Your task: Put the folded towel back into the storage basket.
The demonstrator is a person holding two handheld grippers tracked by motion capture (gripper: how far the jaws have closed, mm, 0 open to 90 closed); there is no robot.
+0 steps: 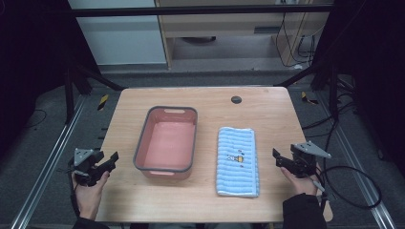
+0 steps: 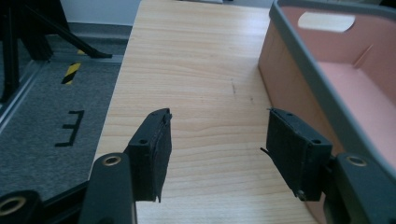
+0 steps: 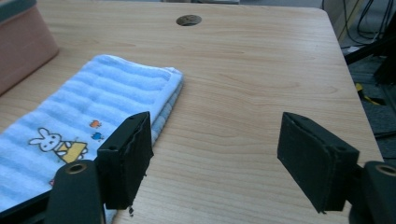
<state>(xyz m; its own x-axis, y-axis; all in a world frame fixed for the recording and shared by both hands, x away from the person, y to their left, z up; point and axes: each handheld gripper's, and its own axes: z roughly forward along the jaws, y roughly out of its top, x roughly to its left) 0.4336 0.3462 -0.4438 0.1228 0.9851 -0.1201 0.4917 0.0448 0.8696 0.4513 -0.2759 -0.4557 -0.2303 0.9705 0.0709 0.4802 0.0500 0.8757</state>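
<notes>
We see our left gripper (image 2: pixel 215 140) spread wide over bare table (image 1: pixel 267 107), holding nothing, just beside the pink basin (image 1: pixel 166 143). Our right gripper (image 3: pixel 212 158) also gapes empty, its one jaw seemingly just above the edge of the folded blue towel (image 1: pixel 237 161), which lies right of the basin.

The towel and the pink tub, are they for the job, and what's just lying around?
For the job:
- blue striped towel, folded flat on the table, nearest the open right gripper
- pink tub, empty, beside the open left gripper

Just there:
- dark round hole in the wooden table
- cables on the floor
</notes>
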